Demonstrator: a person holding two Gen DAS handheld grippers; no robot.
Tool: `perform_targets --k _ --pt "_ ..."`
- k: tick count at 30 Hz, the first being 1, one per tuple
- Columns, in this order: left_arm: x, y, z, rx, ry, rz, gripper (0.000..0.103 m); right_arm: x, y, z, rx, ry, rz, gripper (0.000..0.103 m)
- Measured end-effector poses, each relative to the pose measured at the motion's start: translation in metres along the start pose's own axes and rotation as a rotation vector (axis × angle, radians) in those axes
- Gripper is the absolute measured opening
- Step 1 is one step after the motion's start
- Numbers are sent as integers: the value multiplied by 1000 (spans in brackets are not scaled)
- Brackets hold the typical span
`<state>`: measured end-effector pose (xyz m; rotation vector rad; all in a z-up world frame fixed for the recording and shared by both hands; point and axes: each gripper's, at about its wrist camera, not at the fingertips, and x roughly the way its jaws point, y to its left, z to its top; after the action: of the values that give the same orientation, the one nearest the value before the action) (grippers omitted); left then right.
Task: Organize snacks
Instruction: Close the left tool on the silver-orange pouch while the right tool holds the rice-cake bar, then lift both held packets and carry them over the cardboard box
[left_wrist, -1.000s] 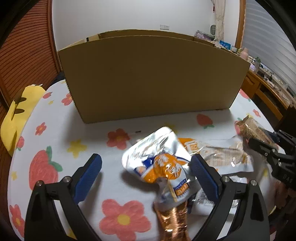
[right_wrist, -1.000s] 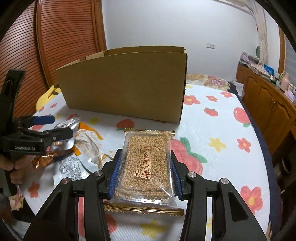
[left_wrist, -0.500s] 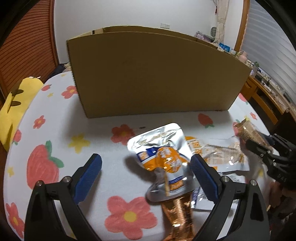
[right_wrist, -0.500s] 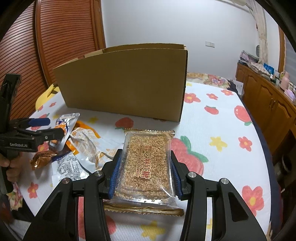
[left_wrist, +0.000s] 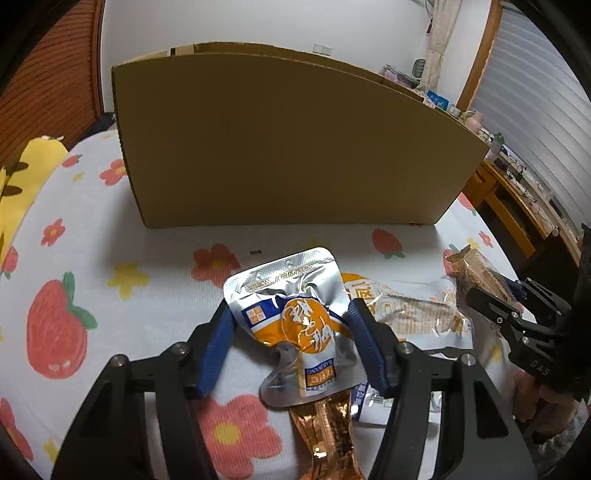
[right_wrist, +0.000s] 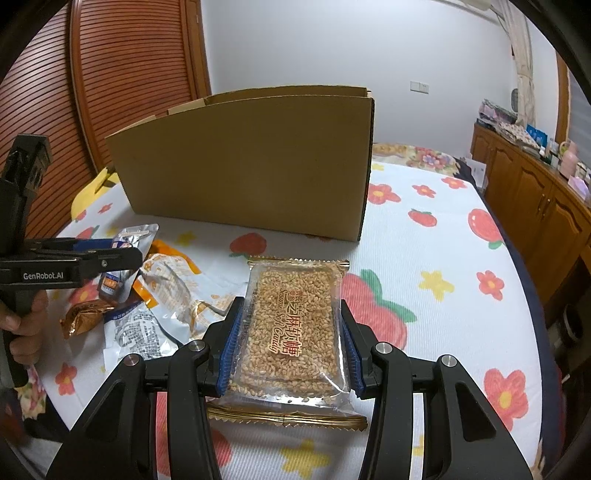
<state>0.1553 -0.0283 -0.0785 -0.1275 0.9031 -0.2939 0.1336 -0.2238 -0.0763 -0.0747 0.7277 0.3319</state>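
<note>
The left gripper (left_wrist: 290, 321) has just been closing, and its blue pads (left_wrist: 364, 350) now press both sides of a silver and orange pouch (left_wrist: 295, 325). That pouch sits on top of other wrappers (left_wrist: 406, 314) heaped near the front edge of the flowered bed (left_wrist: 110, 277). The right gripper (right_wrist: 291, 343) is clamped on a clear pack of sesame candy (right_wrist: 295, 325), held just above the bed. A cardboard box (right_wrist: 251, 166) stands upright behind both, toward the bed's far side.

My two wrist views, angled down, close over the bedspread (left_wrist: 155, 258); both share the far cardboard box (right_wrist: 251, 166).
</note>
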Motion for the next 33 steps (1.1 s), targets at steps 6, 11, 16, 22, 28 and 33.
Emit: perform_targets --k 6,11,16,22,28,33 --pt "0 1 -7 1 -1 -30 64 0 0 0 0 1 0 47" --pt "-5 1 -9 -2 6 -87 43 0 0 0 1 1 0 47" --pt "-18 -4 -14 36 -37 -73 30 1 0 0 0 3 1 47" --pt "-26 -6 -14 58 -65 -68 28 1 0 0 0 5 2 47" --pt "-40 -3 -16 50 -108 -61 29 1 1 0 -1 5 3 47" --pt "-47 1 -14 49 -128 -43 29 2 1 -1 -1 4 5 47"
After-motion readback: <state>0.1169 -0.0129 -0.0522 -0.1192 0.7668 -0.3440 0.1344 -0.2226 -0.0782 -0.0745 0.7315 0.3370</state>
